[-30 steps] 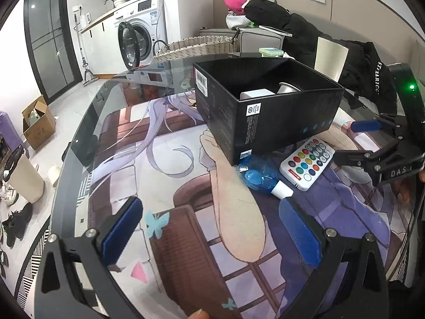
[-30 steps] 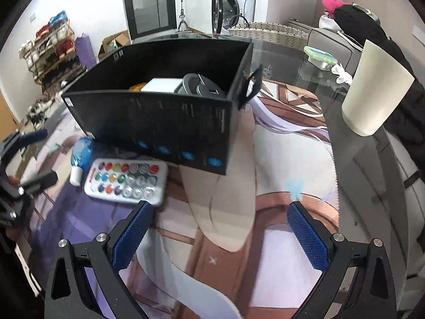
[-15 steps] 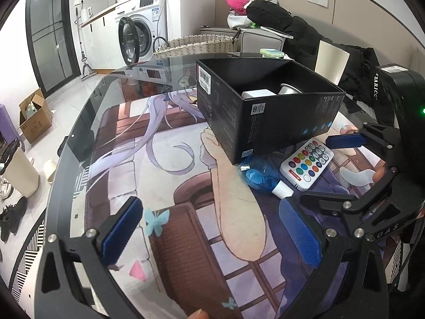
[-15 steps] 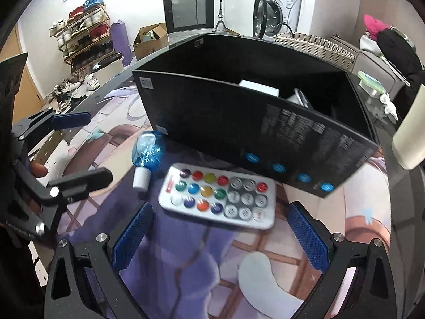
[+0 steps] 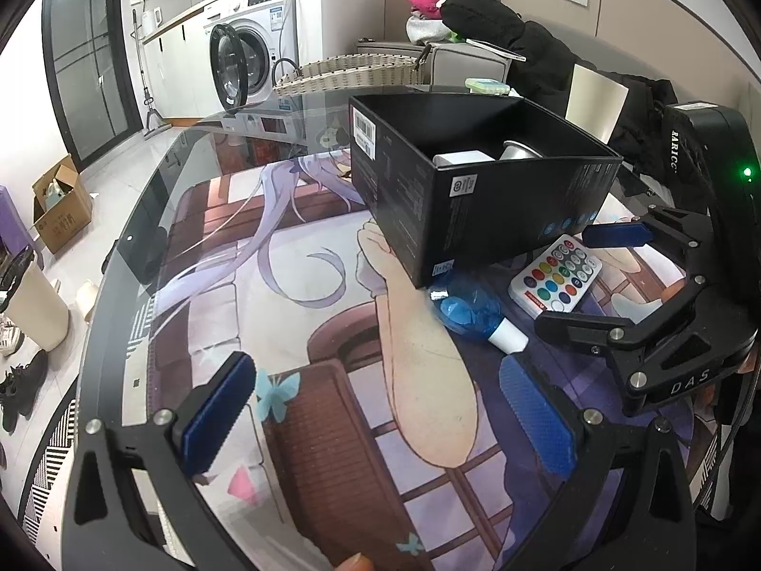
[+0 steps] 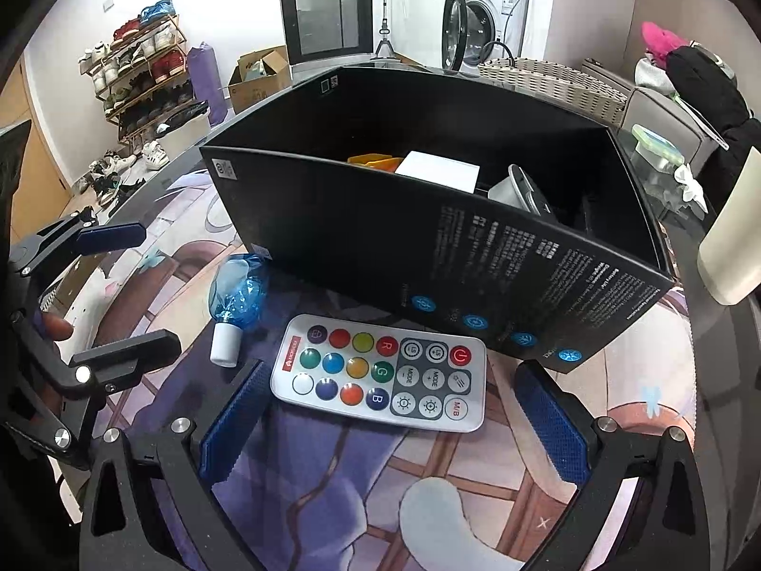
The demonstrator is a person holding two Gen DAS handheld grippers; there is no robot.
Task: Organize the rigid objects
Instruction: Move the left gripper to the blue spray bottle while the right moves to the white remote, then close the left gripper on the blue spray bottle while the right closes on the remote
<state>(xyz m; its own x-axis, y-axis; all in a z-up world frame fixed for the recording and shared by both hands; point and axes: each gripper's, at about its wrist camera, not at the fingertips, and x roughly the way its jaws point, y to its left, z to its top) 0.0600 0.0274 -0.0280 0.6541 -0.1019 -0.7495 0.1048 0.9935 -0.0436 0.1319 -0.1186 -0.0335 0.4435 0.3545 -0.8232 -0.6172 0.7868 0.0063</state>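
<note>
While the right gripper (image 6: 387, 421) hangs low with its fingers spread wide on either side of the remote (image 6: 380, 376), the pick-up step is at hand. Next it likely needs to squeeze the remote and lift it into the black box (image 6: 428, 238) just behind. Farther left, the left gripper (image 5: 375, 409) waits, spread and empty.

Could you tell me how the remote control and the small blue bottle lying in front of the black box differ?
The remote control is a flat white slab covered in coloured round buttons; the blue bottle is rounded, translucent blue, with a white cap. The remote looks clearly wider than the bottle. The remote lies between the open fingers of the right hand-held gripper; the bottle lies outside them. Both lie on the printed mat beside the black box, not yet inside it.
</note>
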